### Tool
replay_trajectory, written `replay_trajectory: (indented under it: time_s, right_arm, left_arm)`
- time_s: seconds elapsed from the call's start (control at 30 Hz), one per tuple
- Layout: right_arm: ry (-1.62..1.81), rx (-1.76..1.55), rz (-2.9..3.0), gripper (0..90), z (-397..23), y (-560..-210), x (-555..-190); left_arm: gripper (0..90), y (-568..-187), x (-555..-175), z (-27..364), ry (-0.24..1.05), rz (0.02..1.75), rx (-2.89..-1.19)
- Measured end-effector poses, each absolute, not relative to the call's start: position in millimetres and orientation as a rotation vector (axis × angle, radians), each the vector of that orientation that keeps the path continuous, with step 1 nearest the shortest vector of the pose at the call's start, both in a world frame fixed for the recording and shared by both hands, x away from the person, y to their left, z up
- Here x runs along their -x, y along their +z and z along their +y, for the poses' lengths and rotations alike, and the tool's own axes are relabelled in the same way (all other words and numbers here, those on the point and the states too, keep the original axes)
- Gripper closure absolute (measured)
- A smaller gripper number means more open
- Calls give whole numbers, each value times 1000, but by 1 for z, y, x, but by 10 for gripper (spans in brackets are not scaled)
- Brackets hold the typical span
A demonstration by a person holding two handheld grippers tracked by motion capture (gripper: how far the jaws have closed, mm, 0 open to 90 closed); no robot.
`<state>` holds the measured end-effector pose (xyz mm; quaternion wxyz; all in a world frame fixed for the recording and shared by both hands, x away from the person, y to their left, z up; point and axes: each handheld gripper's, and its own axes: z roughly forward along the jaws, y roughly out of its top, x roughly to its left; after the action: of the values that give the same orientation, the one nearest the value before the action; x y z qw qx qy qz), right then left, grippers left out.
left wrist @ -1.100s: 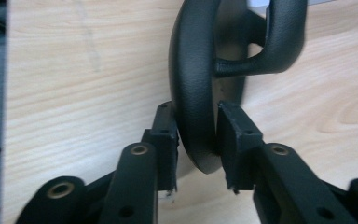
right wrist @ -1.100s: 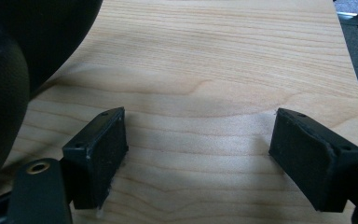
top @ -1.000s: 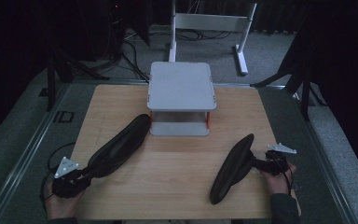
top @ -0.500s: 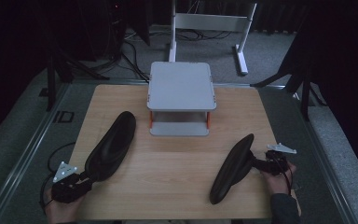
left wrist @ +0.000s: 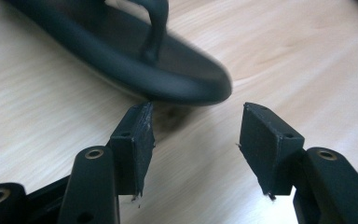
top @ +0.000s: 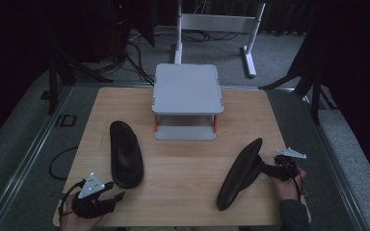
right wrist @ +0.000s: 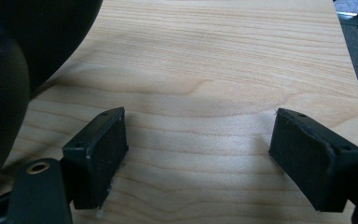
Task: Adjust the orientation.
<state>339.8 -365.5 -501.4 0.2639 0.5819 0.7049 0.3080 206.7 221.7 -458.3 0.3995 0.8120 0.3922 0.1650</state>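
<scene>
A pale wooden surface (top: 183,168) is carrying two black sandals. The left gripper (top: 107,191), low at the near edge, is just opening its empty jaws behind the left sandal (top: 125,153). The right gripper (top: 269,169) is lying level, jaws wide and empty, beside the right sandal (top: 239,173).

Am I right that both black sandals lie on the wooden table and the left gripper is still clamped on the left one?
Not quite. Both sandals do lie on the table, but the left gripper has let go: its jaws have just been opening, and the left gripper view shows them apart with nothing between them, the left sandal lying just beyond the pads.
</scene>
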Motion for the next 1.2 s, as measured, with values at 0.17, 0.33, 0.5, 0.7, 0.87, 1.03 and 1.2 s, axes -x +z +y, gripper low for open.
replay_trajectory:
  time_s: [0.17,0.33,0.5,0.7,0.87,1.03,1.2]
  right_arm:
    - [833,-1572,1907,185,-365,-501,-340]
    - [834,-1571,1908,184,-365,-501,-340]
    - [834,-1571,1908,185,-365,-501,-340]
    - [834,-1571,1907,185,-365,-501,-340]
    - [833,-1572,1906,185,-365,-501,-340]
    - [833,-1573,1905,185,-365,-501,-340]
    - [833,-1572,1906,185,-365,-501,-340]
  left_arm:
    - [439,-455,-214,220,440,1002,-2052]
    - [496,-457,-217,235,516,1093,-2041]
    - [562,-472,-228,248,552,1194,-2082]
    - [600,-490,-237,239,544,1222,-2181]
    - [627,-486,-241,229,508,1171,-2170]
    - [630,-486,-248,208,463,1104,-2174]
    - [624,-487,-259,188,445,1041,-2182]
